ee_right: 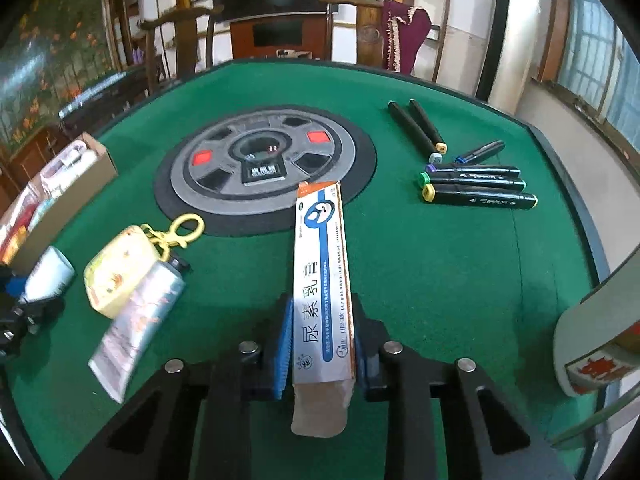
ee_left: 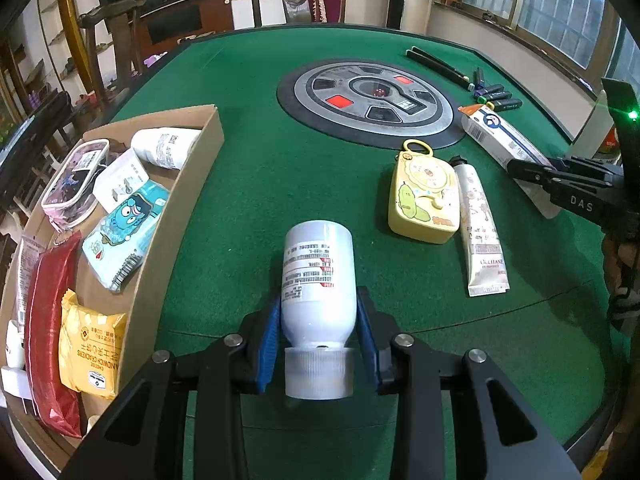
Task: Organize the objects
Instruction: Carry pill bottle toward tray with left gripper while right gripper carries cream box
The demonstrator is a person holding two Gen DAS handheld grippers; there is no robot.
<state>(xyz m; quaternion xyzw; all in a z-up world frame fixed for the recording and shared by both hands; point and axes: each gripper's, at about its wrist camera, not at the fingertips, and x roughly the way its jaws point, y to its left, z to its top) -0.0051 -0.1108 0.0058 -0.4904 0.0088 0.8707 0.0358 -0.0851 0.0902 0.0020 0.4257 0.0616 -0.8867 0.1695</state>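
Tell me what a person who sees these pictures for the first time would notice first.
Most striking is the white bottle, clamped in the left claw just above the green table. Next is the long box, gripped in the right claw, one end over the round grey panel at the table's centre. At the left edge stands a cardboard tray full of packets.

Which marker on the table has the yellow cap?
The nearest marker of the three lying side by side; the two markers behind it have green and purple caps.

Right gripper [ee_right: 320, 344] jaws clamping ointment box [ee_right: 322, 276], green table [ee_right: 440, 280]
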